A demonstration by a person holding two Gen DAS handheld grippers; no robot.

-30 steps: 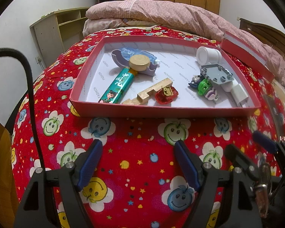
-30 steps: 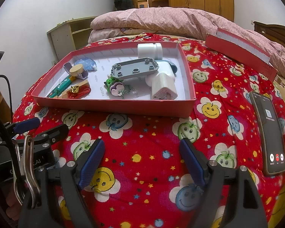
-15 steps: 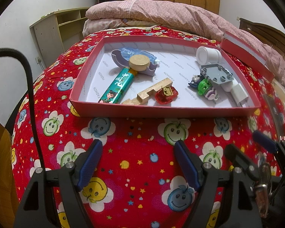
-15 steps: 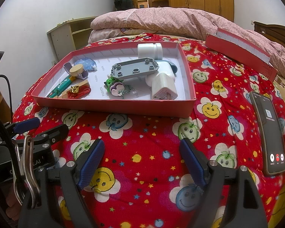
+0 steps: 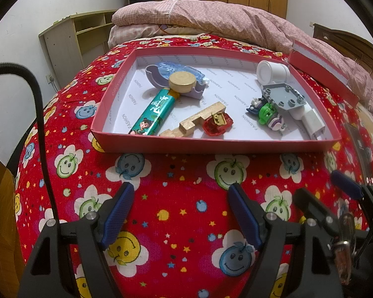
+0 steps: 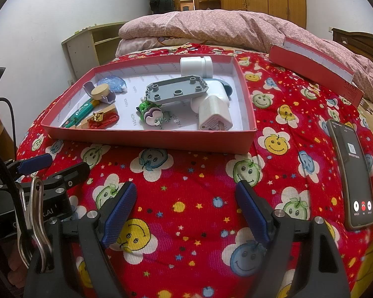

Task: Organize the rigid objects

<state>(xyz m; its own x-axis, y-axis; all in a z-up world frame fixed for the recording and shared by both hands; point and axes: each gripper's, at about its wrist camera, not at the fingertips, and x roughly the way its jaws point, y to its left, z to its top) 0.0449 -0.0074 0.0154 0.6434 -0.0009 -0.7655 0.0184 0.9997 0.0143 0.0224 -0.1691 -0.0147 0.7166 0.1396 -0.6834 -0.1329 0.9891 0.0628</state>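
Note:
A red shallow box (image 5: pixel 211 145) (image 6: pixel 149 141) lies on the red patterned bedspread and holds the small objects: a teal tube (image 5: pixel 154 114), a gold wooden piece (image 5: pixel 199 120), a red clip (image 5: pixel 217 125), a grey plate (image 5: pixel 283 96) (image 6: pixel 177 92), a green toy (image 5: pixel 267 111), a white jar (image 5: pixel 273 70) (image 6: pixel 196 65) and a white charger (image 6: pixel 215 116). My left gripper (image 5: pixel 180 198) is open and empty, low over the bedspread in front of the box. My right gripper (image 6: pixel 186 198) is open and empty beside it, also short of the box.
A black phone (image 6: pixel 350 171) with a lit screen lies on the bedspread to the right. The red box lid (image 6: pixel 315 72) (image 5: pixel 320 69) rests at the back right against a pink quilt (image 6: pixel 211 29). A wooden shelf (image 5: pixel 74 42) stands at the left wall.

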